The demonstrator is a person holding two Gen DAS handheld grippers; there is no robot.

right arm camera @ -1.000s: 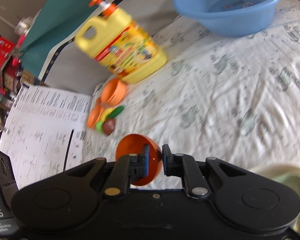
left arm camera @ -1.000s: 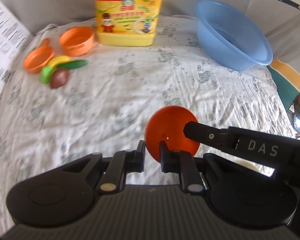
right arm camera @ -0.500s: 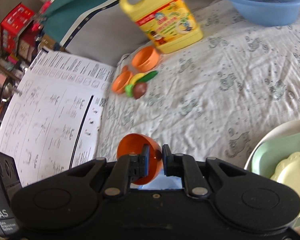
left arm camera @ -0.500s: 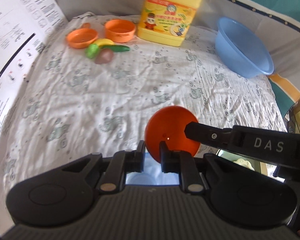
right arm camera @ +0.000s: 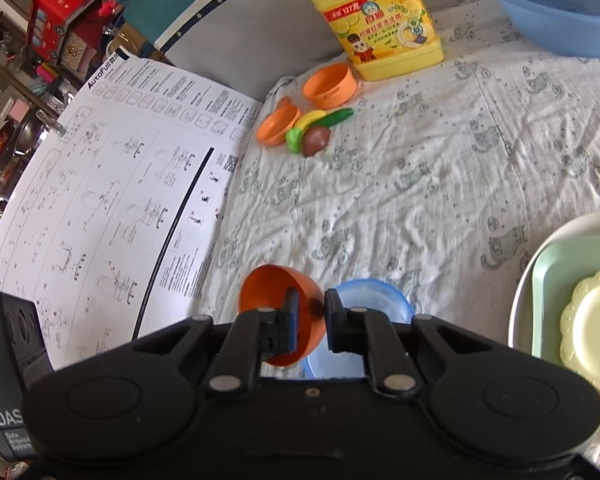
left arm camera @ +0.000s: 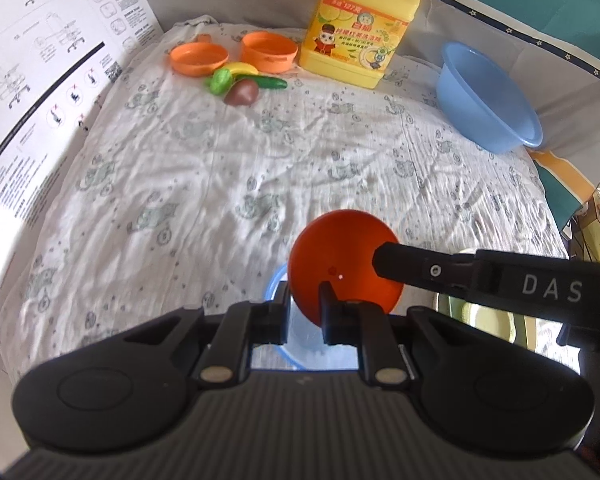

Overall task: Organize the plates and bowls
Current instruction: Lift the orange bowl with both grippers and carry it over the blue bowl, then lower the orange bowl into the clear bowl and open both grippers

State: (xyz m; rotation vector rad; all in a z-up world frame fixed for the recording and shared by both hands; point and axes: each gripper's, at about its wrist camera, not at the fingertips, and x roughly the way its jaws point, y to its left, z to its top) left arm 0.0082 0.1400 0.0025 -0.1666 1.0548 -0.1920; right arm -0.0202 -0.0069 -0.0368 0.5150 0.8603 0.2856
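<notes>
Both grippers, left (left arm camera: 304, 306) and right (right arm camera: 311, 316), are pinching one orange bowl (left arm camera: 342, 262) at lower centre, hovering over one blue bowl (right arm camera: 374, 300) beside open patterned cloth (left arm camera: 228, 168) ahead.

Glossy plastic orange bowl (left arm camera: 342, 264); wrinkled matt cloth (left arm camera: 228, 168); smooth paper sheet (right arm camera: 112, 184).

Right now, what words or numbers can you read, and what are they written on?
"DAS": on the right gripper's black arm, and on the left gripper's body.
"AutoFull": top of the white instruction sheet; its small print is too small to read.
"127": red band on the yellow detergent jug; its Chinese characters are too blurred to quote.
The red box shows no readable words.
</notes>
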